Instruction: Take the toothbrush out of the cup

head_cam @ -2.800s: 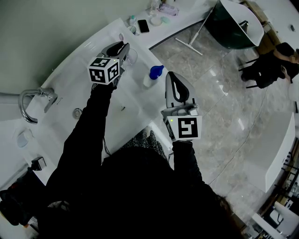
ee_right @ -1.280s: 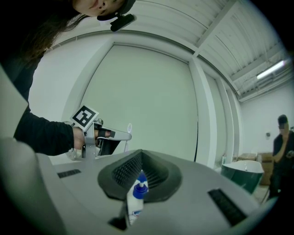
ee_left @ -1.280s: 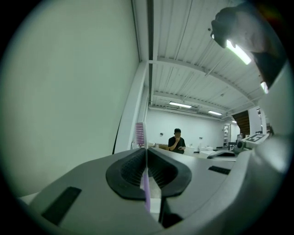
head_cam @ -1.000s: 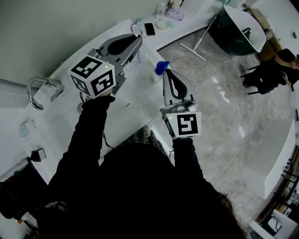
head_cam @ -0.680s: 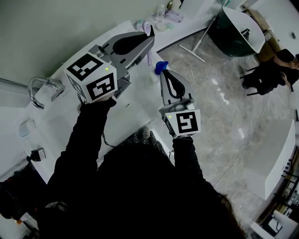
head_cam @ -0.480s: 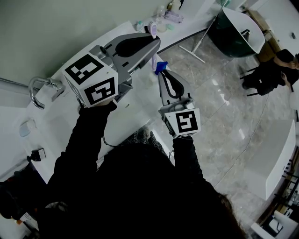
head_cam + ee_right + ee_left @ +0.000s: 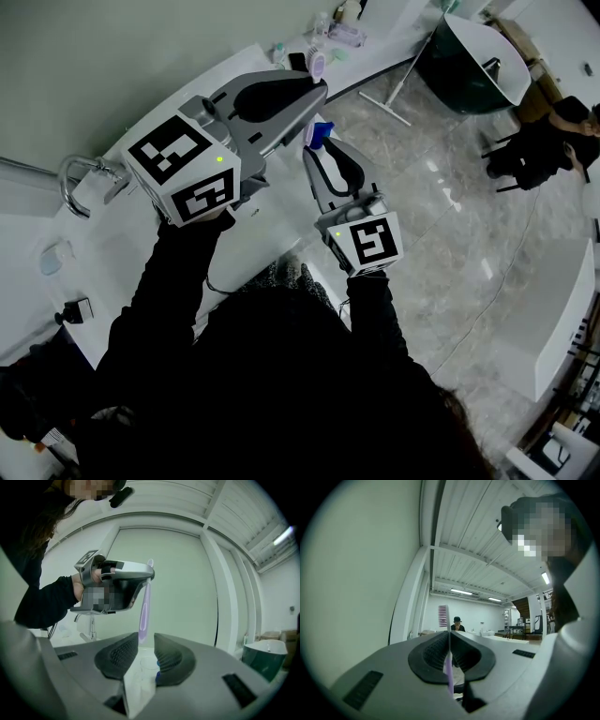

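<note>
My left gripper (image 7: pixel 312 91) is shut on a purple toothbrush (image 7: pixel 317 64) and holds it high above the white counter (image 7: pixel 122 244). In the left gripper view the toothbrush (image 7: pixel 443 617) stands upright between the pads, bristles on top, with my left gripper (image 7: pixel 449 645) clamped on its handle. In the right gripper view the toothbrush (image 7: pixel 145 606) hangs free of the clear cup (image 7: pixel 146 667) on the counter below. My right gripper (image 7: pixel 146 645) stands open, and the cup shows through the gap past its jaws. In the head view my right gripper (image 7: pixel 312 157) sits just below the left one.
A blue-capped bottle (image 7: pixel 320 134) stands at the counter's edge by the right gripper's tips. A tap (image 7: pixel 80 183) rises at the left. Small toiletries (image 7: pixel 339 33) lie at the far end. A dark bin (image 7: pixel 469 52) and a seated person (image 7: pixel 553 127) are across the floor.
The left gripper has risen and swung right with the toothbrush, whose head now sits clear above the counter. The right gripper has shifted only slightly left.
</note>
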{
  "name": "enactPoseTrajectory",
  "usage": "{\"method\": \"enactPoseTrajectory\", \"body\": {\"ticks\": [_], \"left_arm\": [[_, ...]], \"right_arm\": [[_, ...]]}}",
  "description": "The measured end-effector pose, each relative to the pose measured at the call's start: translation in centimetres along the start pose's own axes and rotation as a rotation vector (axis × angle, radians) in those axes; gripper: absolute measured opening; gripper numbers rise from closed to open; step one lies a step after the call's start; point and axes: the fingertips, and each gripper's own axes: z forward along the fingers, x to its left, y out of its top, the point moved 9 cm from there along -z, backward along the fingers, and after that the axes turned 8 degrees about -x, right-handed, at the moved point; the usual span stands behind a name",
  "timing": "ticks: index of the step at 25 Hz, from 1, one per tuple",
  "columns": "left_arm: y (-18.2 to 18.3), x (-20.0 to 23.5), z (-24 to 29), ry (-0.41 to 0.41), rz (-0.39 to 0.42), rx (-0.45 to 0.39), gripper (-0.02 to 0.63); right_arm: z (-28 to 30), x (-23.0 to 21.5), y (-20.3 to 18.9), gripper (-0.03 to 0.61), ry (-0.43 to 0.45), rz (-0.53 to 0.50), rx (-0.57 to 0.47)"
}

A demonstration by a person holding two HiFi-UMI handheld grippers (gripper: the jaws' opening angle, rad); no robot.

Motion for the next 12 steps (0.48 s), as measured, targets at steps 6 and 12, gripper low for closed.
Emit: {"method": "enactPoseTrajectory", "body": {"ticks": [6,12], "left_arm": [[-0.4,-0.3,-0.1,-0.015,0.01,-0.003,0.017],[-0.6,-1.2,0.2,-0.055,0.01,-0.012,0.017]], "right_arm": [[0.4,0.4,-0.2,0.094,0.012,-0.006,0.022],[0.4,0.3,0.0,0.092,-0.003,-0.019,0.01]]}}
